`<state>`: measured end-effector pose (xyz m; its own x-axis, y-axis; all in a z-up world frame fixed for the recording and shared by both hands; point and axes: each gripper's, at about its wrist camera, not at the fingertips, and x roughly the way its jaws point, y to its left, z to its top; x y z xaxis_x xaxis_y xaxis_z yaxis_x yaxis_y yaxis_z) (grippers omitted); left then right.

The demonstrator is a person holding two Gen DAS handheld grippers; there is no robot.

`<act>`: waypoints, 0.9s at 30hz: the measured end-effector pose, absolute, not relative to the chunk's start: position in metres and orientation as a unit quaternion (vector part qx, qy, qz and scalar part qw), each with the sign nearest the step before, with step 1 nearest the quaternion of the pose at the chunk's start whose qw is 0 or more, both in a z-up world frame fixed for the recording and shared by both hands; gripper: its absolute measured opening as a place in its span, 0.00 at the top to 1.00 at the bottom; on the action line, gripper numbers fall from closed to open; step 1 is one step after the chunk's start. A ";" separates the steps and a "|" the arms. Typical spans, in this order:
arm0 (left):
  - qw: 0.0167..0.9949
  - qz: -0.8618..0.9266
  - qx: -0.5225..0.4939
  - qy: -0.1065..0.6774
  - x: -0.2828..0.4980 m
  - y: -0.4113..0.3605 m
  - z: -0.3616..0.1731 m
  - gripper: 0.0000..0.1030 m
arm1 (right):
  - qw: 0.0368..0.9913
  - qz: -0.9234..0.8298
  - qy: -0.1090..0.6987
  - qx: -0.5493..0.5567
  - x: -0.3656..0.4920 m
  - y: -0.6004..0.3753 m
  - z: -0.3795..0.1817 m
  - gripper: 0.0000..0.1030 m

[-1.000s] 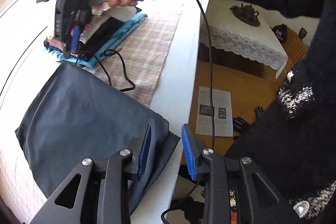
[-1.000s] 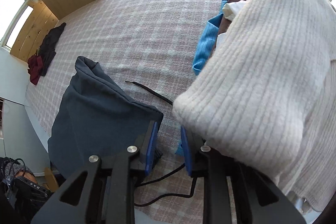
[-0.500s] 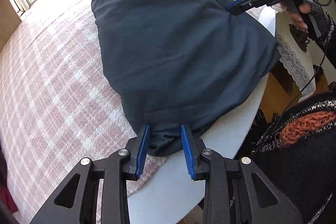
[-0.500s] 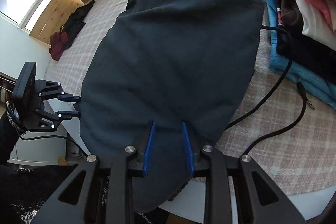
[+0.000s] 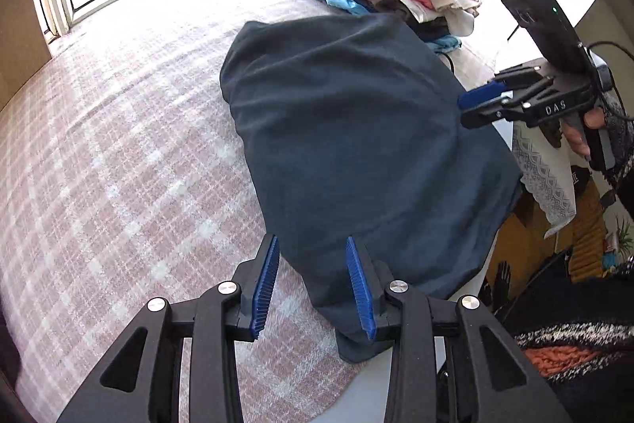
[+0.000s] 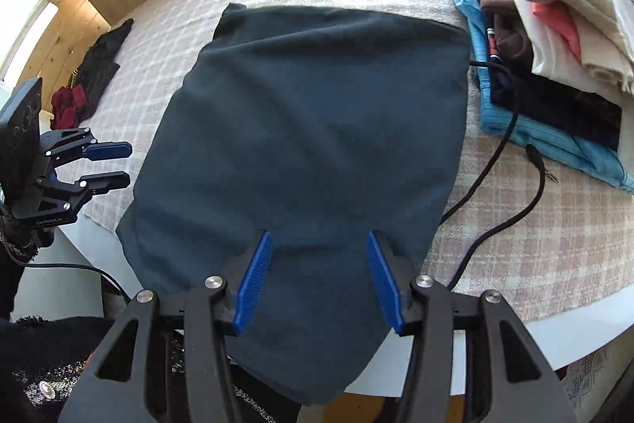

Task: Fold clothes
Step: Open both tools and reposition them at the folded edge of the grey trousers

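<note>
Widened since 0.5 s ago on both claws, with nothing pinched between the blue pads now.

Begins with the tabletop [image 6: 475, 351], white at its curved rim and covered short of that rim by a plaid cloth [image 5: 119, 145]. Could let the cloth creep under a hard pull, given the smooth bare edge.

Finds the dark garment [image 6: 317, 113] spread flat on the plaid cloth, near end hanging over the tabletop's rim. Could slide off toward the floor if lifted at 1 corner only, dragged by that overhang. Could also fold skewed if grabbed at uneven heights.

Shows a stack of folded clothes [image 6: 554, 46] just beside the garment's far right corner. Might snag or topple if the folded edge sweeps that way.

Shows a black cable [image 6: 495, 161] crossing the cloth along the garment's right edge, seemingly tucked under it near the stack. Might get trapped inside a fold.

Leaves the right claw [image 6: 319, 238] wide open above the near hem, and the left claw [image 5: 311, 244] open at the near left corner, both empty. Risks catching only 1 layer.
</note>
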<state>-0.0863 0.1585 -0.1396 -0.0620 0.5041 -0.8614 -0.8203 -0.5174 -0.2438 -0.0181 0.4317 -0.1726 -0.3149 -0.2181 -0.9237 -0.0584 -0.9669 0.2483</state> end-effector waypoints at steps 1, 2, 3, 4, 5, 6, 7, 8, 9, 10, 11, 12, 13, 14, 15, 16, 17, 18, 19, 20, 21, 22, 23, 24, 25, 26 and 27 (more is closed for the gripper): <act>0.464 0.714 -0.502 0.152 -0.097 0.167 -0.136 0.56 | 0.036 -0.812 -0.133 0.567 -0.012 0.437 -0.164 0.52; 0.462 0.717 -0.501 0.147 -0.108 0.175 -0.133 0.52 | 0.021 -0.818 -0.147 0.556 -0.005 0.442 -0.160 0.51; 0.460 0.720 -0.500 0.142 -0.119 0.183 -0.129 0.51 | 0.008 -0.822 -0.162 0.546 0.001 0.448 -0.157 0.50; 0.458 0.723 -0.499 0.137 -0.130 0.192 -0.126 0.51 | 0.000 -0.822 -0.179 0.541 0.005 0.452 -0.159 0.48; 0.468 0.714 -0.505 0.126 -0.141 0.202 -0.127 0.51 | -0.006 -0.820 -0.197 0.537 0.009 0.457 -0.161 0.48; 0.478 0.705 -0.511 0.116 -0.151 0.213 -0.128 0.51 | -0.008 -0.815 -0.216 0.537 0.012 0.460 -0.167 0.48; 0.473 0.705 -0.512 0.131 -0.157 0.221 -0.134 0.51 | 0.000 -0.810 -0.231 0.539 0.014 0.460 -0.174 0.48; 0.469 0.705 -0.512 0.145 -0.164 0.230 -0.141 0.51 | 0.006 -0.806 -0.243 0.540 0.016 0.459 -0.181 0.48; 0.464 0.704 -0.513 0.160 -0.170 0.238 -0.147 0.49 | 0.006 -0.801 -0.239 0.549 0.017 0.453 -0.190 0.48; 0.459 0.704 -0.513 0.175 -0.176 0.246 -0.153 0.49 | -0.004 -0.793 -0.225 0.566 0.018 0.451 -0.199 0.48; 0.454 0.703 -0.513 0.190 -0.183 0.254 -0.160 0.52 | -0.014 -0.784 -0.211 0.583 0.019 0.448 -0.207 0.48; 0.441 0.700 -0.528 0.194 -0.191 0.254 -0.166 0.52 | -0.022 -0.777 -0.201 0.596 0.020 0.446 -0.214 0.48; 0.444 0.690 -0.547 0.165 -0.199 0.242 -0.165 0.52 | -0.022 -0.779 -0.215 0.589 0.026 0.450 -0.212 0.48; 0.444 0.688 -0.557 0.138 -0.202 0.233 -0.161 0.52 | -0.022 -0.785 -0.247 0.568 0.034 0.460 -0.207 0.48; 0.443 0.689 -0.559 0.129 -0.200 0.224 -0.155 0.52 | -0.023 -0.790 -0.277 0.546 0.041 0.469 -0.202 0.48; 0.441 0.691 -0.558 0.127 -0.196 0.215 -0.149 0.50 | -0.032 -0.795 -0.298 0.527 0.047 0.480 -0.197 0.48; 0.442 0.689 -0.561 0.125 -0.189 0.207 -0.145 0.49 | -0.034 -0.796 -0.302 0.523 0.046 0.485 -0.198 0.48; 0.443 0.681 -0.571 0.117 -0.183 0.202 -0.146 0.46 | -0.036 -0.797 -0.305 0.520 0.045 0.490 -0.198 0.48; 0.444 0.672 -0.582 0.110 -0.177 0.198 -0.147 0.42 | -0.038 -0.798 -0.309 0.516 0.043 0.495 -0.199 0.48; 0.444 0.664 -0.593 0.102 -0.171 0.193 -0.147 0.42 | -0.041 -0.799 -0.313 0.512 0.042 0.500 -0.199 0.48; 0.443 0.656 -0.605 0.093 -0.166 0.192 -0.152 0.42 | -0.040 -0.799 -0.316 0.510 0.041 0.504 -0.200 0.48; 0.438 0.651 -0.613 0.091 -0.162 0.193 -0.157 0.42 | -0.030 -0.797 -0.319 0.512 0.037 0.503 -0.204 0.48; 0.434 0.646 -0.622 0.089 -0.159 0.194 -0.162 0.42 | -0.021 -0.794 -0.320 0.516 0.036 0.501 -0.206 0.48; 0.428 0.643 -0.628 0.092 -0.157 0.197 -0.168 0.42 | -0.014 -0.791 -0.319 0.522 0.033 0.498 -0.211 0.48; 0.422 0.641 -0.633 0.096 -0.155 0.199 -0.174 0.42 | -0.008 -0.788 -0.318 0.527 0.031 0.495 -0.216 0.48; 0.419 0.638 -0.639 0.094 -0.155 0.201 -0.178 0.42 | -0.006 -0.785 -0.317 0.532 0.030 0.493 -0.221 0.48; 0.416 0.635 -0.645 0.092 -0.155 0.202 -0.182 0.42 | -0.003 -0.783 -0.316 0.536 0.029 0.491 -0.225 0.48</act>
<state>-0.1546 0.2023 -0.1818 0.1771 0.4086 -0.8954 -0.6466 -0.6375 -0.4189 0.0290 0.4914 -0.2250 -0.4245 -0.3343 -0.8415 -0.3432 -0.8006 0.4912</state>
